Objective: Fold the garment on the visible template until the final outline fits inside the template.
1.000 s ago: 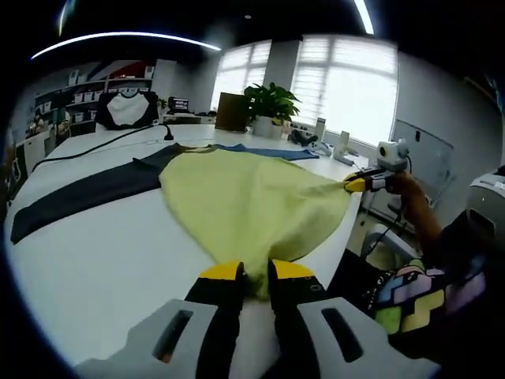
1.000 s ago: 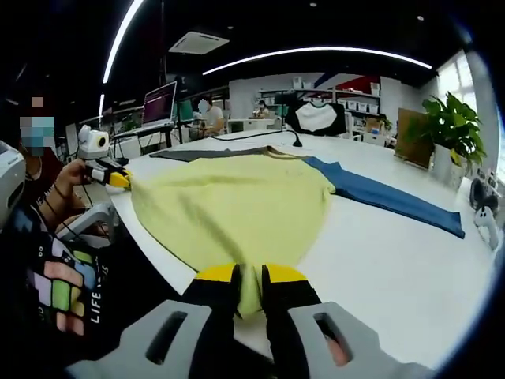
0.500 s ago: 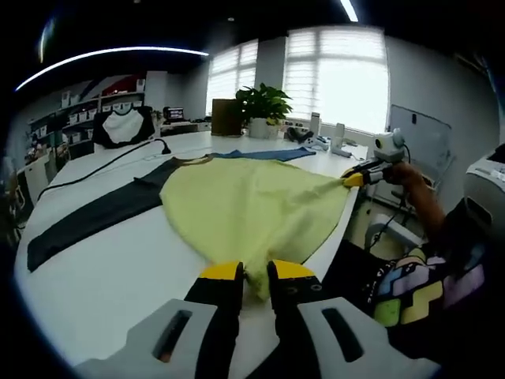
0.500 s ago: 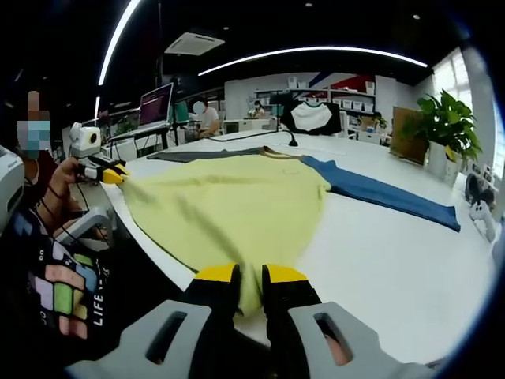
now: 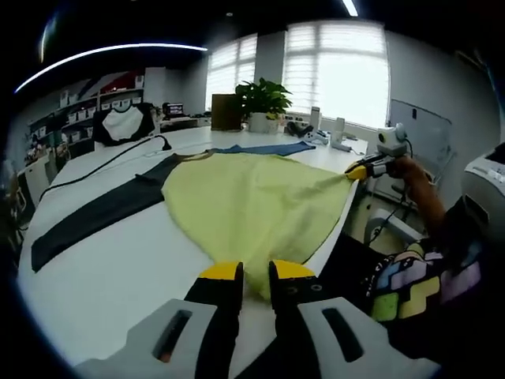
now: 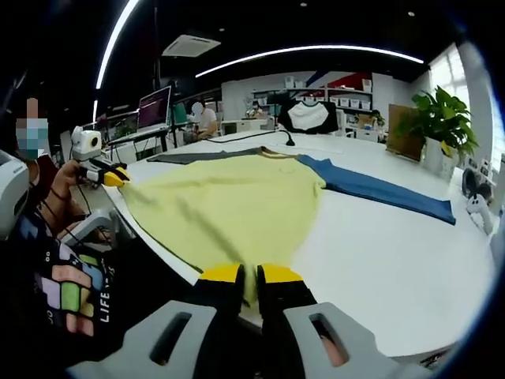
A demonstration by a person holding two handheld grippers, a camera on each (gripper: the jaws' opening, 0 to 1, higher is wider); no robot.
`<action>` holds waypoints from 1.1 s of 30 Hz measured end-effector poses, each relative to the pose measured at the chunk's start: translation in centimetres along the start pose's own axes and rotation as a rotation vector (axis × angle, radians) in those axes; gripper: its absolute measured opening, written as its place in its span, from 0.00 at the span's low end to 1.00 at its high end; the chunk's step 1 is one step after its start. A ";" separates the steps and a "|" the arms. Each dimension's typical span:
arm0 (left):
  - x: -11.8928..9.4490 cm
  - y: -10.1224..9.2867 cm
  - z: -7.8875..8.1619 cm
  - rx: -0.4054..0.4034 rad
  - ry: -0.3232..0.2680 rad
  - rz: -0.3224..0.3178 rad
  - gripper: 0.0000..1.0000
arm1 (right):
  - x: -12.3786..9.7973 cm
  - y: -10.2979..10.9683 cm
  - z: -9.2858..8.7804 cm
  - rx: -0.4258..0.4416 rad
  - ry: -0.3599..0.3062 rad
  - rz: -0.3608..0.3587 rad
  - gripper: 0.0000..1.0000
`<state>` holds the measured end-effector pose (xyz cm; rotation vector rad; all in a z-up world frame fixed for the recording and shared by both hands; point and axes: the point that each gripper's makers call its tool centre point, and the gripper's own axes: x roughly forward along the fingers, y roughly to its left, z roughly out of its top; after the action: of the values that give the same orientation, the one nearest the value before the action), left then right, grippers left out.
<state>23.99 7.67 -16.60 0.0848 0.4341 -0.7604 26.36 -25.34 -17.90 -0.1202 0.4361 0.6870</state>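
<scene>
A yellow garment with one dark sleeve and one blue sleeve lies spread on a white table. My left gripper is shut on one bottom corner of its hem at the near table edge. My right gripper is shut on the other bottom corner of the garment. Each gripper appears in the other's view, the right gripper at the right and the left gripper at the left, stretching the hem taut between them. No template outline is distinguishable on the table.
A person in a dark patterned shirt stands at the table edge between the grippers. A potted plant, a brown box and small items stand at the far end. A black cable runs across the table. Desks and monitors lie behind.
Both grippers keep their hold on the hem corners. The views have shifted slightly as the hands drew the hem a little toward the table edge; the garment stays spread.
</scene>
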 end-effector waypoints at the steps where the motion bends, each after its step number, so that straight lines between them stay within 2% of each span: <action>1: 0.3 -0.4 -0.2 0.019 0.007 -0.009 0.13 | -0.1 0.0 0.0 0.004 0.001 0.001 0.04; 2: 0.3 -0.6 -0.3 0.034 0.006 -0.019 0.13 | -0.1 0.0 -0.1 0.011 0.004 0.003 0.04; 4: 0.0 -0.9 -0.3 -0.031 -0.009 -0.049 0.12 | -0.2 0.1 -0.2 0.013 0.002 0.002 0.04; 5: 0.0 -0.7 -0.2 -0.034 -0.013 -0.047 0.11 | -0.3 0.1 -0.4 0.015 0.005 0.003 0.04; 8: -0.1 -0.3 -0.5 -0.008 0.010 -0.025 0.08 | -0.3 0.2 -0.9 0.022 0.018 0.008 0.03; 11: -0.1 -0.6 -0.8 0.011 0.032 -0.034 0.06 | -0.6 0.1 -1.1 0.028 0.029 0.007 0.01; 13: -0.1 -0.9 -1.0 0.013 0.038 -0.049 0.01 | -0.9 0.0 -1.0 0.035 0.026 0.003 0.00; 19: 0.0 -0.9 -2.0 0.032 0.077 -0.034 0.01 | -1.5 -0.3 -1.4 0.038 0.027 -0.019 0.00; 25: -0.6 -1.0 -0.9 0.036 0.043 -0.024 0.01 | -1.7 -0.2 -0.5 0.045 -0.005 -0.016 0.00; 29: -0.5 -1.3 -0.5 0.073 0.017 -0.019 0.03 | -1.7 0.1 -0.3 0.033 -0.010 -0.023 0.00; 33: -0.2 -1.5 -0.6 0.106 0.016 -0.029 0.07 | -1.4 0.5 -0.1 0.017 -0.011 -0.015 0.07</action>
<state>22.58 6.87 -16.97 0.1840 0.4109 -0.8117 25.02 -25.76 -17.40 -0.1037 0.4298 0.6686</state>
